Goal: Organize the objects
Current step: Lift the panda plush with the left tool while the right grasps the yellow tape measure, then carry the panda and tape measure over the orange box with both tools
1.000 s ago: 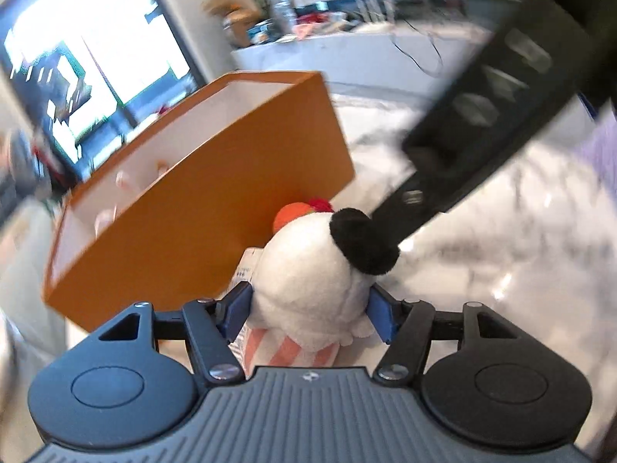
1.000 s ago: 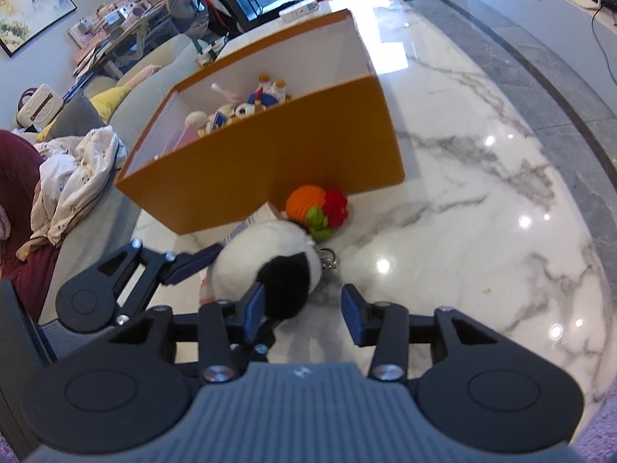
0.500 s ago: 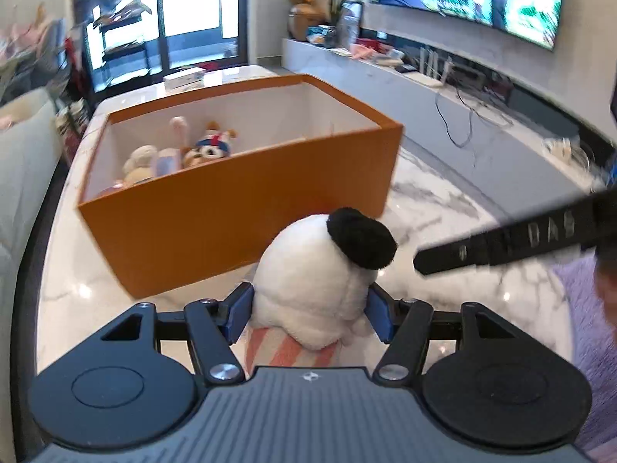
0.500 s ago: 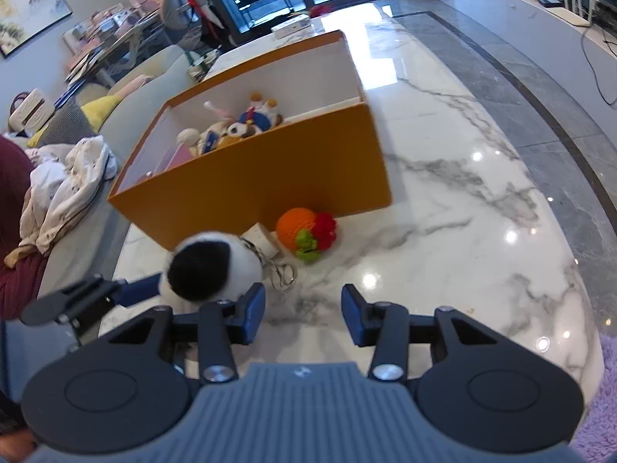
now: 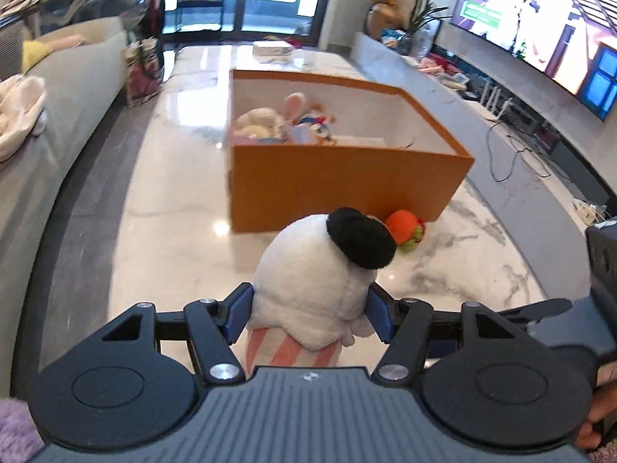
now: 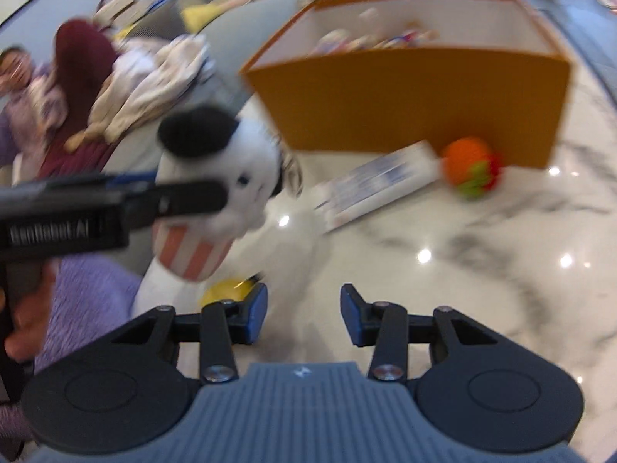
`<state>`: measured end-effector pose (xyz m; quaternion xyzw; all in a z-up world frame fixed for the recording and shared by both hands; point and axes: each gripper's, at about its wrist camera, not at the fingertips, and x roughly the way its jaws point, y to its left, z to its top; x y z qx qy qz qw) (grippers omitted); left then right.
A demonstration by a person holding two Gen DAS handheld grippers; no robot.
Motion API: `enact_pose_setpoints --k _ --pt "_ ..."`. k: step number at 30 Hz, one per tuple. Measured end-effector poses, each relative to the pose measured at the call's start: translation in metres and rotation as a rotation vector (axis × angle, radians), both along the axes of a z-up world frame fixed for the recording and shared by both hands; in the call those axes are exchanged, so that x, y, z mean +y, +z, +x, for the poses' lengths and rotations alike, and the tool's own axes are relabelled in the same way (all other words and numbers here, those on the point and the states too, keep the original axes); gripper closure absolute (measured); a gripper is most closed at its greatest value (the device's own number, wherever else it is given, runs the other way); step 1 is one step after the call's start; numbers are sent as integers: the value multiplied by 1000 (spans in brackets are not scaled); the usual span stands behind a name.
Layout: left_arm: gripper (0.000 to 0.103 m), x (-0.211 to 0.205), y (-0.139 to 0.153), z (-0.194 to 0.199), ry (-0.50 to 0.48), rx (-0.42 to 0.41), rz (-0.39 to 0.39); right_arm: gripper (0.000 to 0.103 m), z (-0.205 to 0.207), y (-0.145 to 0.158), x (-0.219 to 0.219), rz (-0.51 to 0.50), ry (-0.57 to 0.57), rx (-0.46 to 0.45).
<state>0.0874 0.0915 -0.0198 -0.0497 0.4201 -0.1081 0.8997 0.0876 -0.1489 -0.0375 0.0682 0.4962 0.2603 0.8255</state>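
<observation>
holding the plush dog (image 5: pixel 320 289) upright and clear of the marble, the left gripper (image 5: pixel 308 314) clamps it; the orange box (image 5: pixel 339 189) lies straight ahead, farther off, while the right gripper (image 6: pixel 302 318) gapes empty.

- White plush (image 5: pixel 316 289) with a black ear and pink-and-white striped bottom.
- Orange box (image 5: pixel 343 189), white inside.
- Orange toy (image 5: pixel 405 227) with green and red trim.
- White marble table (image 5: pixel 181 231) veined in grey.
- Blue pads (image 6: pixel 256 312) on black gripper fingers.
</observation>
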Motion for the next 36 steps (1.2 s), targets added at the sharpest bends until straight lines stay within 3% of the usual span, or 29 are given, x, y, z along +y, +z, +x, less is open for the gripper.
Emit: enact_pose_setpoints --k 2,4,7,17,24,27,36 --pt "31 10 -3 -5 32 28 -1 58 -5 -4 19 -22 53 8" --pt "31 20 -8 -9 71 58 -12 48 -9 -8 39 -58 121 8" --pt "31 34 -13 -14 105 84 -37 43 -11 -10 64 -104 179 -15" --pt "31 56 -20 -19 139 97 -67 41 -11 -28 103 -225 232 -27" --pt "31 60 -19 -19 145 95 -79 43 -10 -32 108 -292 233 -55" --pt "31 58 -15 -19 137 91 -89 50 -10 -31 107 -296 236 -65" --pt "31 45 3 -13 91 77 -154 50 -4 -18 70 -223 160 -52"
